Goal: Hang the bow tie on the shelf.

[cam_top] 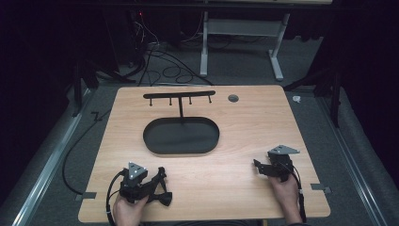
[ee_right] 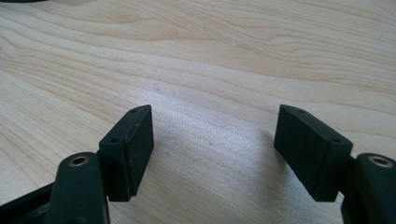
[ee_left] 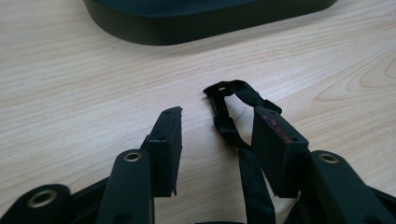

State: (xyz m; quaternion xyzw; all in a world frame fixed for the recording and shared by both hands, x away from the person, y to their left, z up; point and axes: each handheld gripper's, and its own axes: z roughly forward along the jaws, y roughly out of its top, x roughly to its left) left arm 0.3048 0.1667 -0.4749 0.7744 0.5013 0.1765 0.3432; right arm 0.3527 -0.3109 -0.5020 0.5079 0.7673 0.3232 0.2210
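from the high view, a light wooden table (cam_top: 244,122) carries a black oval tray (cam_top: 181,135) at its middle, and a thin post rises from the tray's far edge to a horizontal hook bar (cam_top: 179,95) with small pegs hanging under it; a round grommet hole (cam_top: 233,98) sits in the table near its far edge; the left gripper (cam_top: 160,186) rests at the near left in a hand (cam_top: 128,207), with a black strap (cam_top: 162,181) lying just beside its jaws; the right gripper (cam_top: 259,165) sits at the near right, held by the other hand (cam_top: 284,190), well apart from the tray; cables lie on the floor beyond the table.

in the left gripper view, the jaws stand moderately apart with nothing clamped; the strap's looped end lies on the wood between them, close to the right-hand jaw, and the tray's dark wall crosses the top.

in the right gripper view, the jaws are spread wide over bare wood grain, holding nothing.
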